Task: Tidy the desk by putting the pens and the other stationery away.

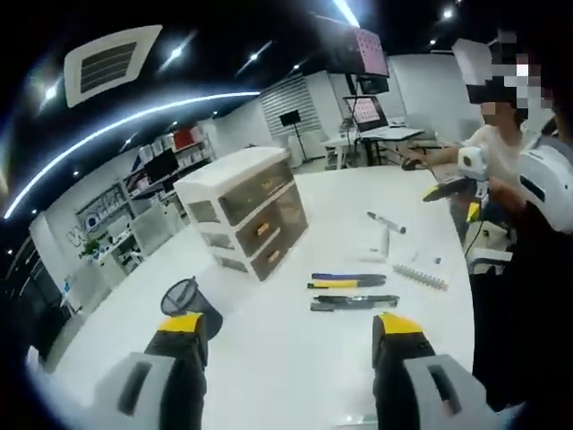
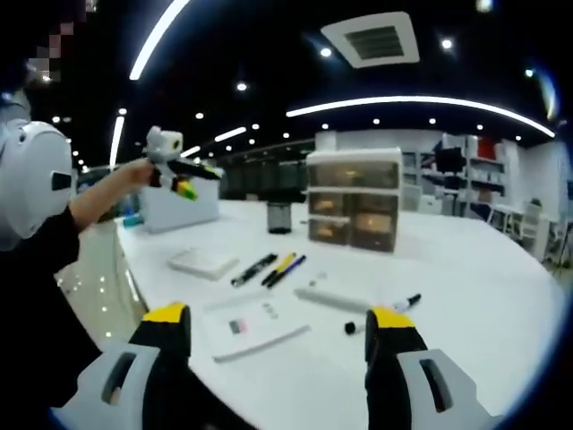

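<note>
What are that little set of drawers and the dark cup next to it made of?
Drawer unit: looks like plastic, with a matte white frame and smoky see-through drawer fronts through which things inside show faintly. Cup: probably metal mesh, dark; its wall looks like fine netting. Both stand on a glossy white table that reflects the ceiling lights; its material is unclear.

You cannot read any text here; the print on the white sheet (image 2: 255,328) is too blurred.

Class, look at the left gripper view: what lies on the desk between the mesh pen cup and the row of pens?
In the left gripper view, only bare white desk lies between the mesh pen cup and the pens.
</note>
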Demonstrator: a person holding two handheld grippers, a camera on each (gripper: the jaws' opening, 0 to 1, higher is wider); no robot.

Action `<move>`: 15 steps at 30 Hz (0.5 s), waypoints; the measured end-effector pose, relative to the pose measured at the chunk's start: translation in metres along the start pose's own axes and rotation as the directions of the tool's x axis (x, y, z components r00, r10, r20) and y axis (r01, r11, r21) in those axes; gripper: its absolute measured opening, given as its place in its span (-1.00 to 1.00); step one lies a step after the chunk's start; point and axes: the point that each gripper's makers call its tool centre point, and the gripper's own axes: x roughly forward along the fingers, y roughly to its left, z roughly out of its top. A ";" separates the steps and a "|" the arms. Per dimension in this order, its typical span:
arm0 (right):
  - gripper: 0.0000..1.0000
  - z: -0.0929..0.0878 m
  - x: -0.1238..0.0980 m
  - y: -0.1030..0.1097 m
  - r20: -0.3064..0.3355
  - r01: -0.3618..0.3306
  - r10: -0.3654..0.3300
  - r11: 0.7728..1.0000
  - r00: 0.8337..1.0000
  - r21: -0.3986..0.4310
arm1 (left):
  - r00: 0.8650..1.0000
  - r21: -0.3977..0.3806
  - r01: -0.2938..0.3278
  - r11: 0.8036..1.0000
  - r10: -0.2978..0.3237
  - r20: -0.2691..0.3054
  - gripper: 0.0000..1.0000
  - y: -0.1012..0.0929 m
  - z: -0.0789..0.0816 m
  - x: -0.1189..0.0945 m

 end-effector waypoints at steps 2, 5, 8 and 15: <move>0.50 0.000 -0.002 -0.001 0.003 0.003 -0.003 1.000 1.000 0.001 | 1.000 -0.009 0.017 1.000 -0.017 -0.021 0.49 0.002 0.000 0.006; 0.50 -0.002 -0.004 -0.003 0.003 0.007 -0.007 1.000 1.000 0.007 | 0.998 0.015 0.026 1.000 -0.025 -0.062 0.49 0.012 0.001 0.015; 0.50 -0.002 -0.005 -0.004 0.004 0.010 -0.010 1.000 1.000 0.010 | 0.994 0.055 0.032 0.998 -0.025 -0.111 0.48 0.022 0.000 0.023; 0.50 -0.001 -0.007 -0.009 0.012 0.018 -0.018 1.000 1.000 0.019 | 0.977 0.122 0.044 0.992 -0.017 -0.212 0.47 0.048 -0.002 0.040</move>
